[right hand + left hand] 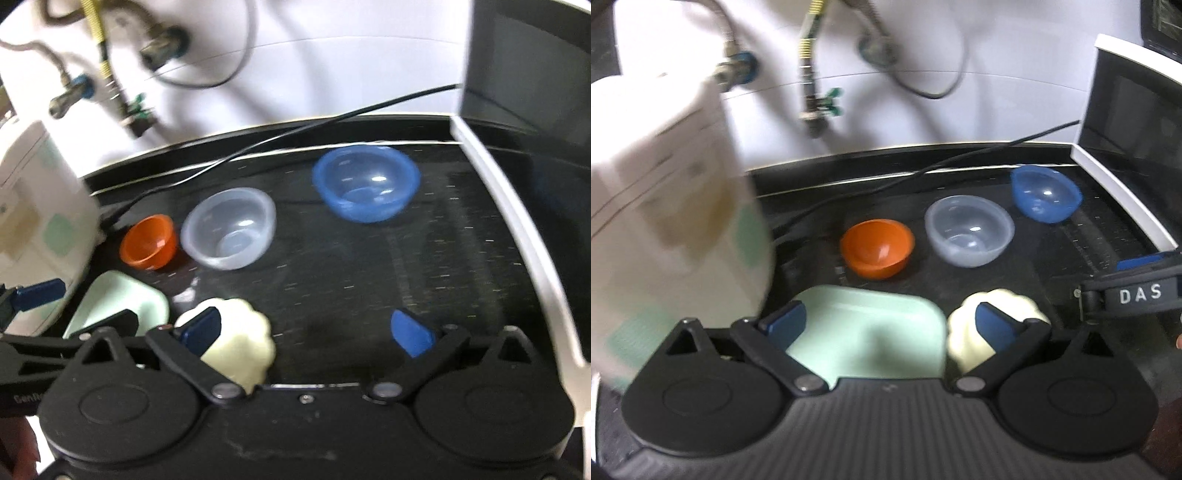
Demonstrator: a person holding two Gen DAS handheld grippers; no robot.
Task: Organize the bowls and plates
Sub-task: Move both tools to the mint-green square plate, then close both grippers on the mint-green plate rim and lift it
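Note:
On the black counter lie an orange bowl [877,246] [149,242], a clear bowl [969,230] [229,232] and a blue bowl [1045,197] [365,182]. A mint green square plate [871,332] [118,299] and a cream scalloped plate [964,332] [243,343] lie nearest. My left gripper [890,326] is open above the green plate, its right finger over the cream plate. My right gripper [306,330] is open and empty, its left finger over the cream plate.
A white appliance [665,221] [37,221] stands at the left. A white-framed dark panel [1126,147] [517,221] bounds the right side. A black cable [923,166] crosses the counter's back. Taps and hoses [812,74] hang on the white wall.

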